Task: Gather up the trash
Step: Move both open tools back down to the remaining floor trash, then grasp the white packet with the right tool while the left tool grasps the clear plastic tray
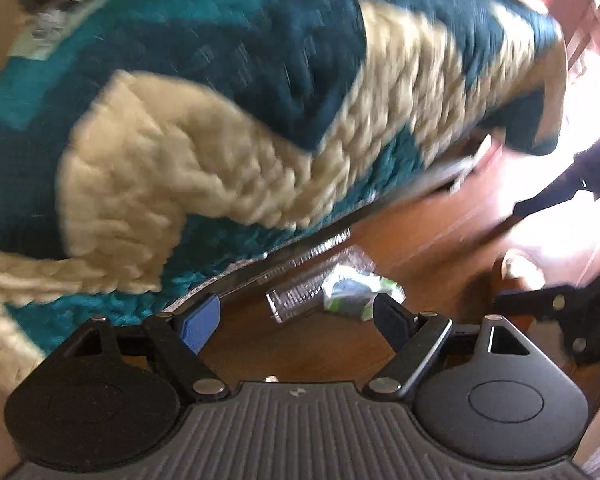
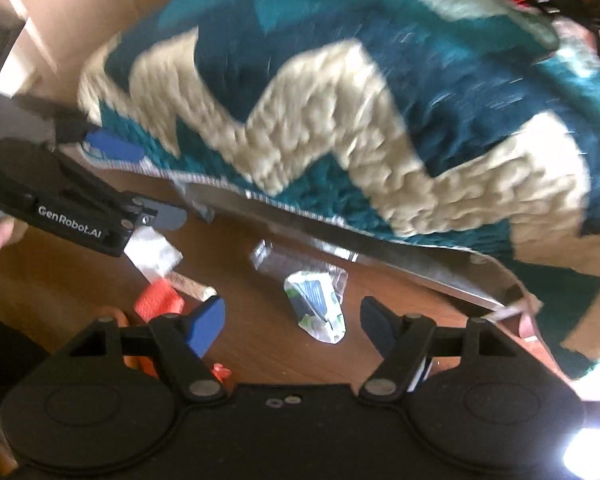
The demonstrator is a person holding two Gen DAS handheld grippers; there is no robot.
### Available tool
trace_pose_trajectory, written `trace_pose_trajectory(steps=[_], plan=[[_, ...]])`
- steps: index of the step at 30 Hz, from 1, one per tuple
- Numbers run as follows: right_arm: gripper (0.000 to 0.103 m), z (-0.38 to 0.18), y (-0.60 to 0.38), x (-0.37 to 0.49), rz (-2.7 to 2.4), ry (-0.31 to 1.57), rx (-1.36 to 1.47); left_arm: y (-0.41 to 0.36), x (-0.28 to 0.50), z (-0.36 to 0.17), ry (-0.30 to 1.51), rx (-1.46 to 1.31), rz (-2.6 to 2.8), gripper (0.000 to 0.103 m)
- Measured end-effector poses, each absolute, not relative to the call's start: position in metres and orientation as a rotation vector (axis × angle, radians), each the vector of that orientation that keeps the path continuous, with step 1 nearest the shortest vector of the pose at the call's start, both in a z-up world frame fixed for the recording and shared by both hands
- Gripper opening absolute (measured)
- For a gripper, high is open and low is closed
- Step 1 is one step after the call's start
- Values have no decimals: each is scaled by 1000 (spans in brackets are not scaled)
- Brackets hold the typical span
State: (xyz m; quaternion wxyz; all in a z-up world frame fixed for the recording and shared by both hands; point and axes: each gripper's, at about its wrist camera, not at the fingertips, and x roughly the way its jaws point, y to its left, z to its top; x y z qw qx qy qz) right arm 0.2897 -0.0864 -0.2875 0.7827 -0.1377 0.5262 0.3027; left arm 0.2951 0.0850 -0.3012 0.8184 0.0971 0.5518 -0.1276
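A crumpled clear plastic wrapper with a green-and-white label [image 1: 342, 286] lies on the wooden floor beside the rug's edge; it also shows in the right wrist view [image 2: 314, 304]. My left gripper [image 1: 296, 318] is open and empty, just short of the wrapper. My right gripper [image 2: 292, 322] is open and empty, with the wrapper between and just beyond its fingertips. The left gripper [image 2: 134, 184] shows in the right wrist view at the left, open at the rug's edge. A white paper scrap [image 2: 154, 258] and an orange piece [image 2: 158, 302] lie on the floor left of the wrapper.
A thick teal, dark blue and cream zigzag rug [image 1: 228, 120] fills the upper part of both views [image 2: 340, 112], its edge lifted off the wooden floor [image 1: 420, 232]. A brown cardboard wall [image 2: 80, 20] stands at the upper left. Both views are motion-blurred.
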Motion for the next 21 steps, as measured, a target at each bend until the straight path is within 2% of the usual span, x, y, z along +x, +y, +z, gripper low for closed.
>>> trace_pose_trajectory(steps=[13,21], plan=[[73,-413,-46,327,756,1212,-466,62,314,-437,1198,545,-514,84],[71,-473,-43,340,757,1280,-460,56,317,-499,1227,612,-591,84]])
